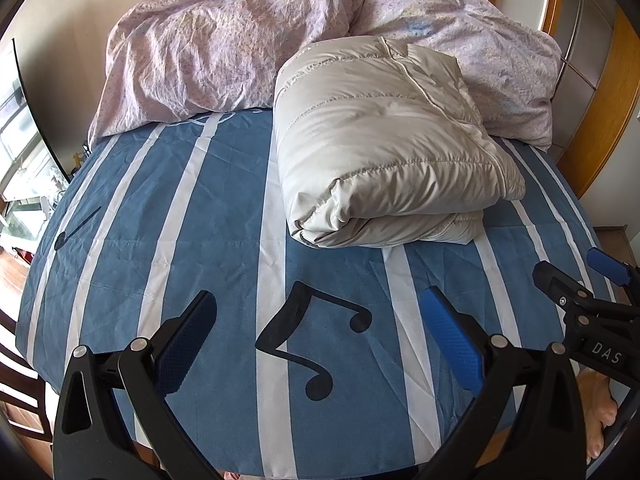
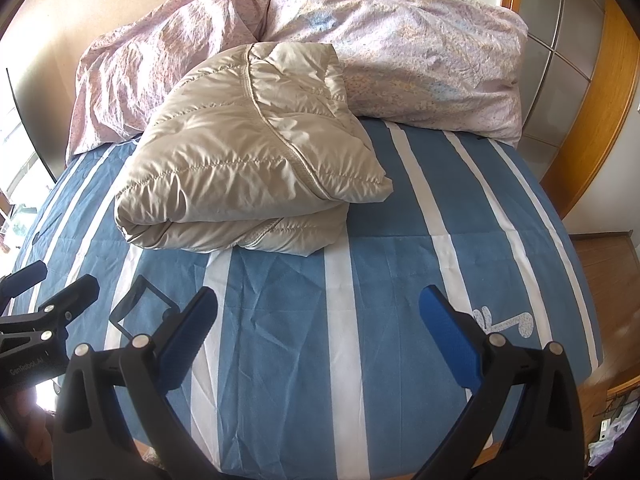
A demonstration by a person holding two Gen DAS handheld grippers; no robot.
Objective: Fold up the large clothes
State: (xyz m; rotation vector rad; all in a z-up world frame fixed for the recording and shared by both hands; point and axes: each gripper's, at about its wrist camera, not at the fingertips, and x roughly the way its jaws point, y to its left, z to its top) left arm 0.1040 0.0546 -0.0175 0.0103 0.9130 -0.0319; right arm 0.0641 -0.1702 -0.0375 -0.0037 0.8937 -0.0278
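Observation:
A beige puffer jacket (image 1: 384, 148) lies folded into a thick bundle on the blue-and-white striped bed sheet (image 1: 224, 216), its far end resting against the bedding. It also shows in the right wrist view (image 2: 248, 156). My left gripper (image 1: 320, 320) is open and empty, hovering above the sheet near the bed's front edge, well short of the jacket. My right gripper (image 2: 320, 320) is open and empty too, above the sheet in front of the jacket. The right gripper also shows at the right edge of the left wrist view (image 1: 576, 276).
A crumpled pink floral duvet (image 1: 224, 40) is heaped at the head of the bed, behind the jacket (image 2: 400, 40). A wooden-framed wardrobe (image 2: 592, 92) stands to the right. A window (image 1: 16, 152) is at the left. Wood floor (image 2: 608, 264) lies beside the bed.

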